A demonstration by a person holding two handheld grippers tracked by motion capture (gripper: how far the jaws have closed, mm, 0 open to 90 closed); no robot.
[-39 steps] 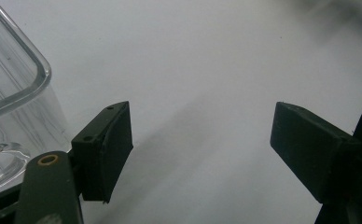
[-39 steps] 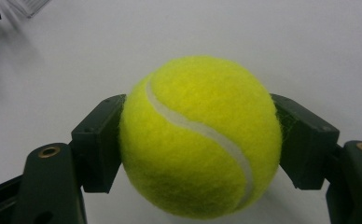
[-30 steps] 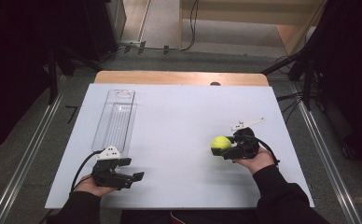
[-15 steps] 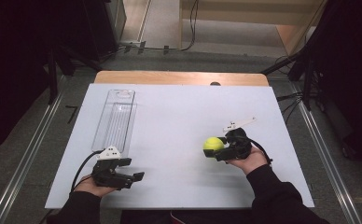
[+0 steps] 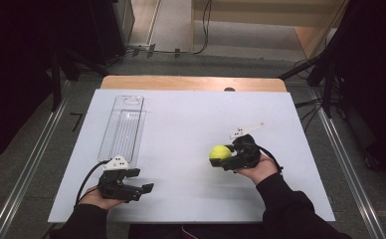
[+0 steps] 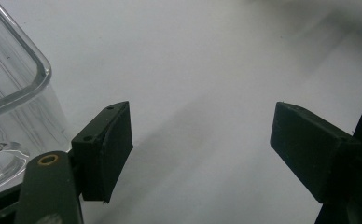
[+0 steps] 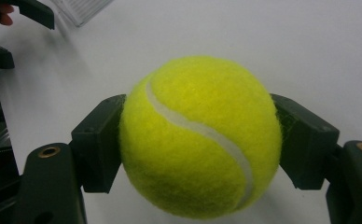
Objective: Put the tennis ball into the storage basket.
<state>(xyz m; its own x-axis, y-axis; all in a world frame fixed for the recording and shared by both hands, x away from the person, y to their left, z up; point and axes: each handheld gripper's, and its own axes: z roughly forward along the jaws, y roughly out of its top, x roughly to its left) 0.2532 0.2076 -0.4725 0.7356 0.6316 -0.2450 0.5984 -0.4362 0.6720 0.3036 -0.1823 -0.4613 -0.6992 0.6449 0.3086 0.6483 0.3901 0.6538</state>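
Note:
A yellow-green tennis ball [image 5: 220, 154] [image 7: 200, 137] is clamped between the jaws of my right gripper [image 5: 226, 158] [image 7: 200, 140], right of the table's middle and pointing left. My left gripper [image 5: 144, 189] [image 6: 200, 149] rests near the front left edge of the white table, open, with bare white surface between its jaws. A clear plastic tray [image 5: 123, 129] lies lengthwise at the left, its near end just beyond the left gripper; its rounded corner [image 6: 16, 84] shows at the left of the left gripper view.
The white table top [image 5: 181, 119] ends in a wooden strip [image 5: 191, 83] at the far edge. Metal rails [image 5: 22, 164] run along both sides on the floor. Cables [image 5: 310, 104] lie off the far right.
My right gripper has carried the tennis ball to the left and a little toward the front. The left gripper and the tray have stayed put.

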